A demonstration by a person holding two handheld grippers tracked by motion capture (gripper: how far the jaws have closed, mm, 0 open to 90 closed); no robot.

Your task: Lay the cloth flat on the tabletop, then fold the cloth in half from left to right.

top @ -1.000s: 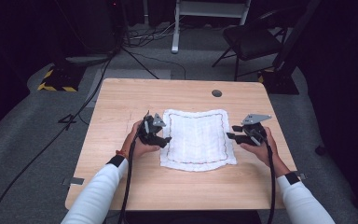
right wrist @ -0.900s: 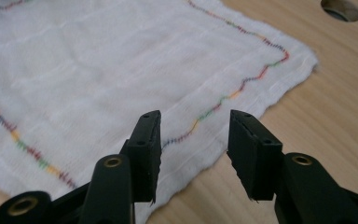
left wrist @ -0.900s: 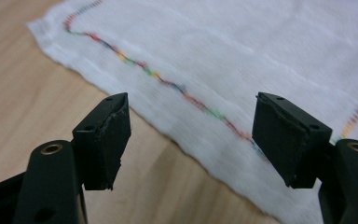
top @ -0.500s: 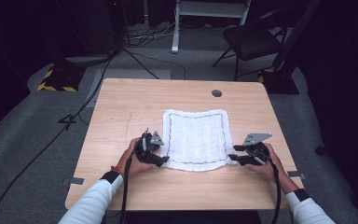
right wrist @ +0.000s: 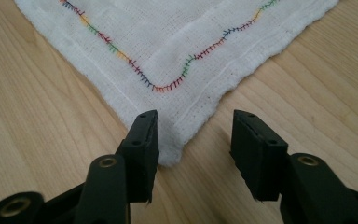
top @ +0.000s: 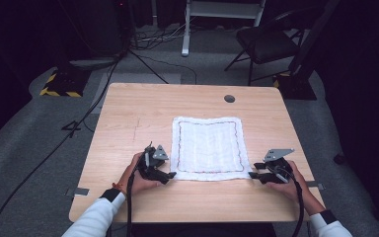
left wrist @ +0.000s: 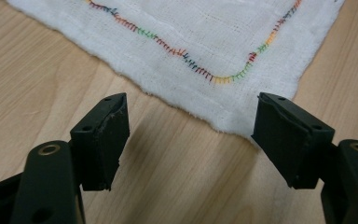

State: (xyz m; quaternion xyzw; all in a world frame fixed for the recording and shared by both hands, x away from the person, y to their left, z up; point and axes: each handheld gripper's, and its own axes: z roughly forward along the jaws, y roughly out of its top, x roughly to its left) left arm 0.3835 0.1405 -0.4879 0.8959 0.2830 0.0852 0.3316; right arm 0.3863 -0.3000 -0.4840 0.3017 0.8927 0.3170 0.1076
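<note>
High view: a white cloth (top: 208, 147) with a multicoloured stitched border lies flat on the wooden table (top: 128, 113), somewhat right of centre and toward the person's edge. At left, the left gripper (top: 170, 175) rests low at the cloth's near-left corner; at right, the right gripper (top: 251, 175) sits at the near-right corner. Each is held in one hand, sleeves entering from the bottom edge.

Left gripper view: the jaws stand apart with nothing between them; the cloth corner (left wrist: 242, 123) lies just ahead, nearer the right-hand jaw, with bare wood under the gap.

Right gripper view: the jaws have just been opening and are parted. The corner tip (right wrist: 170, 156) lies on the table beside the left-hand jaw and partly within the gap, but no pad presses on it.

Step in hand, as judged: taking both near corners for a fold or lift. To do it well, each gripper should advance until its corner lies fully between the pads, one jaw slid low against the wood beneath the hem. The left gripper probably needs a small shift toward its corner first. Closing both together, past the stitched line, would guard against a thin, slipping pinch and uneven pull.
</note>
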